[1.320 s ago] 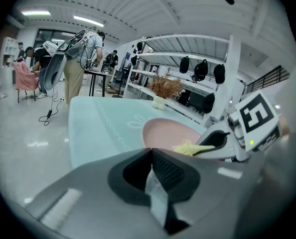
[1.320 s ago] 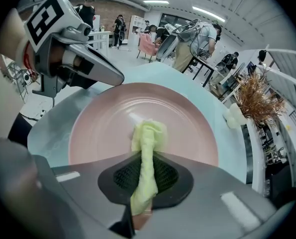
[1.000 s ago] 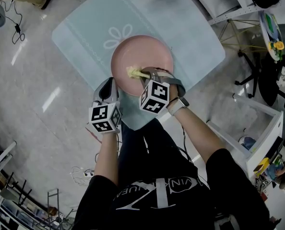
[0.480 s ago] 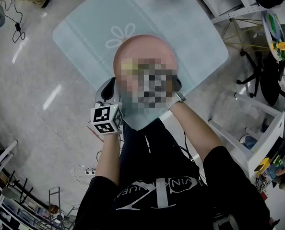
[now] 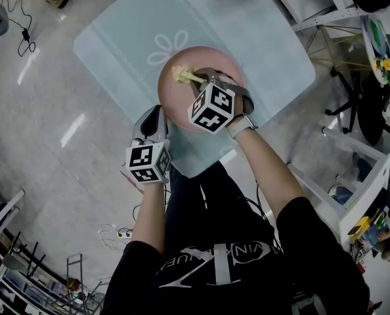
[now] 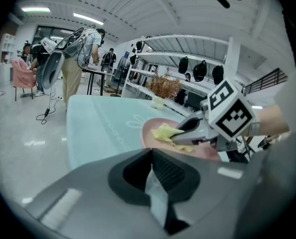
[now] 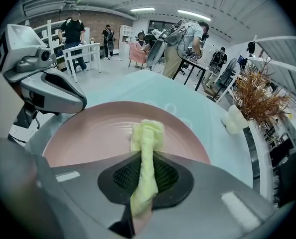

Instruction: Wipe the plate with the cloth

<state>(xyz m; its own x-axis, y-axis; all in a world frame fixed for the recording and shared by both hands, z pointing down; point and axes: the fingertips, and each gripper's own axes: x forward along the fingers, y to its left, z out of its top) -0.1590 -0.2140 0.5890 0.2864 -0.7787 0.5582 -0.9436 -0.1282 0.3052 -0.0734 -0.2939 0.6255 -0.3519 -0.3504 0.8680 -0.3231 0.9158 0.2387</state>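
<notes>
A pink plate [image 5: 215, 64] lies on the pale blue table [image 5: 116, 38]. My right gripper [image 5: 194, 79] reaches over the plate and is shut on a yellow cloth [image 5: 181, 75], whose free end rests on the plate's far-left part. In the right gripper view the cloth [image 7: 147, 133] runs between the jaws onto the plate [image 7: 88, 133]. My left gripper [image 5: 154, 115] hovers by the plate's near-left rim, over the table's edge, jaws together with nothing in them. From the left gripper view [image 6: 152, 156] the right gripper [image 6: 188, 131] and the cloth [image 6: 164, 132] lie ahead to the right.
A small white vase [image 7: 232, 118] with dried twigs [image 7: 255, 91] stands at the table's far edge. A white flower print [image 5: 167, 48] marks the table beyond the plate. Metal racks [image 5: 326, 18] stand to the right. People stand at desks [image 7: 83, 46] in the background.
My right gripper has pushed the cloth away from me across the plate, toward its far side. The left gripper has stayed almost where it was.
</notes>
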